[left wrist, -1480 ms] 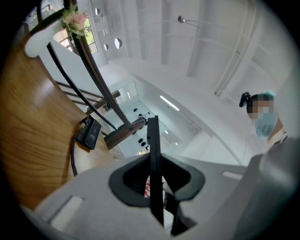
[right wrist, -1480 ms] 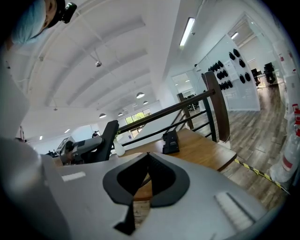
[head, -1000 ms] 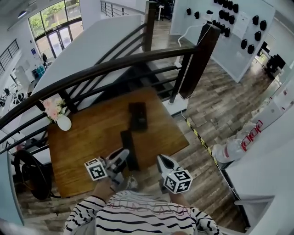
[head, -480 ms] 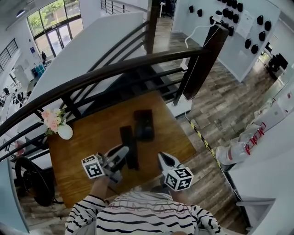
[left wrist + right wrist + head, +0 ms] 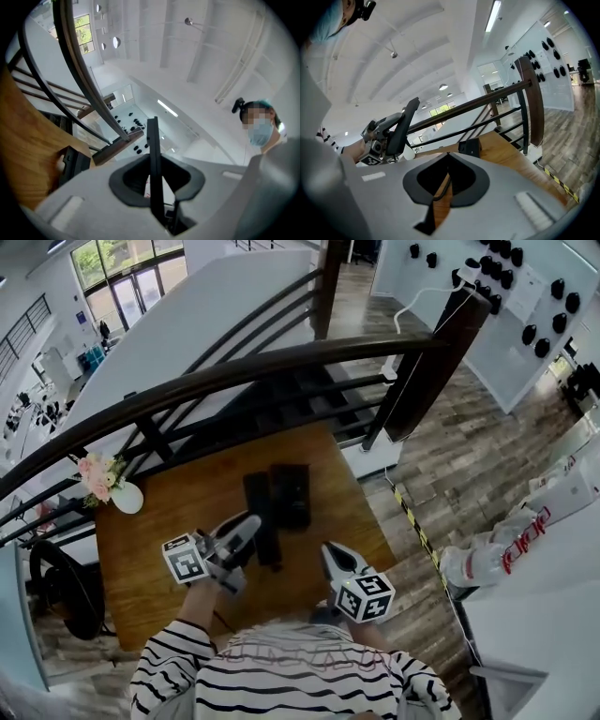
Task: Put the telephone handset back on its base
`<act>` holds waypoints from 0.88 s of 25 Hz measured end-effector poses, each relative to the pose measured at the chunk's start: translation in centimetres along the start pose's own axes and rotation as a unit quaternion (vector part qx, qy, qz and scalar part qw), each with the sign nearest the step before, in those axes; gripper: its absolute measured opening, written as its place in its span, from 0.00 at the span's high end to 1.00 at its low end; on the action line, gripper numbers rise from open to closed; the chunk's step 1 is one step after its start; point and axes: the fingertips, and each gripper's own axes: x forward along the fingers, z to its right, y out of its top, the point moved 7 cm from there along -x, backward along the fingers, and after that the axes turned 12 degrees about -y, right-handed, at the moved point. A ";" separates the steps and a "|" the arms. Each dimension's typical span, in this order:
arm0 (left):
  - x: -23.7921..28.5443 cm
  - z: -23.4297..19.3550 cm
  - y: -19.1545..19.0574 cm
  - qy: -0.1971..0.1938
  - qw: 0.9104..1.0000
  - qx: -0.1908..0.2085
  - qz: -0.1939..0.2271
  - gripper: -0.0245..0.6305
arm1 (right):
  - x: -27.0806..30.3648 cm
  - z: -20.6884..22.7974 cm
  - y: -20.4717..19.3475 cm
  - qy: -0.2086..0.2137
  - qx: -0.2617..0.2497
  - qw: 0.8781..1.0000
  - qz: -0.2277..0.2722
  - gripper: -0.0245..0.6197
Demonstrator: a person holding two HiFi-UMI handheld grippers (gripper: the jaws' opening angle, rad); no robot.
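Note:
A black telephone handset [image 5: 258,498] hangs over the wooden table [image 5: 169,559], with my left gripper [image 5: 246,532] shut on its lower half. It runs alongside the left edge of the black base [image 5: 292,491], close to it; I cannot tell whether they touch. In the left gripper view the handset [image 5: 153,154] shows edge-on, clamped between the jaws, with the base [image 5: 72,161] at the left. My right gripper [image 5: 330,552] is over the table's near right part, shut and holding nothing. From the right gripper view, the handset [image 5: 402,126] tilts up left of the base [image 5: 469,146].
A white vase with pink flowers [image 5: 117,491] stands at the table's far left corner. A dark curved railing [image 5: 281,367] runs right behind the table, with stairs beyond. A black chair [image 5: 56,592] is left of the table. A white bag [image 5: 483,554] lies on the floor to the right.
Both grippers have moved forward over the table. The handset has travelled with the left gripper from near the table's front edge to alongside the base.

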 end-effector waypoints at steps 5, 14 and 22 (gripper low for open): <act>2.6 -0.7 1.2 0.006 1.000 0.016 0.006 0.85 | 1.3 2.1 2.1 0.027 -0.017 0.999 -0.004 0.96; 6.1 -2.4 5.3 -0.005 0.998 0.055 -0.032 0.85 | 2.6 3.4 3.1 0.046 -0.020 0.999 -0.016 0.96; 7.1 -6.2 6.4 -0.010 0.994 0.062 -0.092 0.85 | 4.3 3.0 3.6 0.046 -0.024 0.999 -0.016 0.96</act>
